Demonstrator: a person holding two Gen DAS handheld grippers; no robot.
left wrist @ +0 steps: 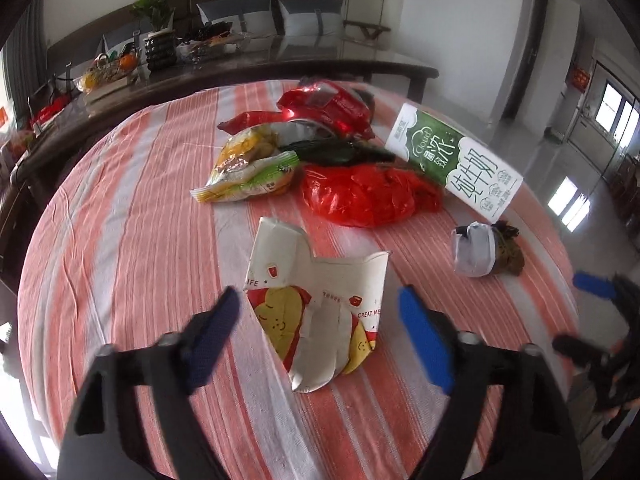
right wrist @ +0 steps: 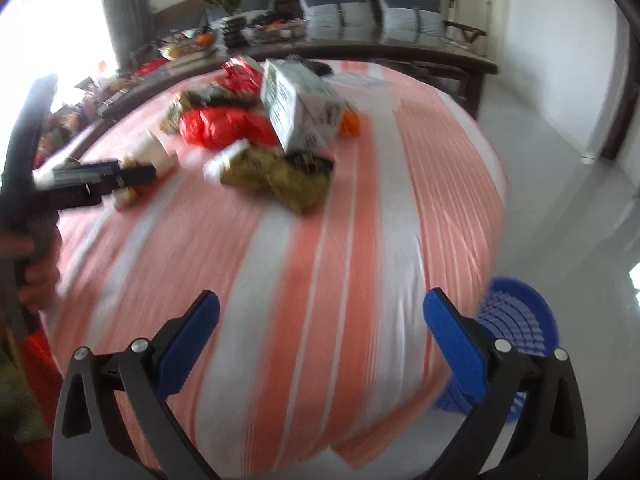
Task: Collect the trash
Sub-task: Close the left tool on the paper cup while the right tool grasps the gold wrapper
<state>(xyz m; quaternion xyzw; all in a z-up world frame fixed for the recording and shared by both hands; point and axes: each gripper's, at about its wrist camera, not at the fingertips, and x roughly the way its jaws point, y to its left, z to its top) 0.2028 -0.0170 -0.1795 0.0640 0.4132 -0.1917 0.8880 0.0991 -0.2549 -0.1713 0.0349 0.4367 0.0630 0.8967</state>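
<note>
Trash lies on a striped round table [left wrist: 120, 208]. A torn white paper cup [left wrist: 320, 308] lies between the fingers of my open left gripper [left wrist: 324, 328], which does not touch it. Behind it are a red plastic bag [left wrist: 360, 196], a yellow-green snack bag [left wrist: 248, 172], red foil wrappers [left wrist: 328, 108], a green milk carton [left wrist: 452, 160] and a white-and-brown wad [left wrist: 486, 250]. My right gripper [right wrist: 320, 324] is open and empty over the table's near edge [right wrist: 304, 264]; it also shows in the left wrist view [left wrist: 580, 312]. The wad [right wrist: 276, 176] and carton [right wrist: 300, 104] lie ahead of it.
A blue plastic basket [right wrist: 516, 328] stands on the floor by the table's right side. A dark long table [left wrist: 248, 68] with a plant, fruit and clutter stands behind, with a sofa beyond. The left gripper [right wrist: 92, 180] shows at the left of the right wrist view.
</note>
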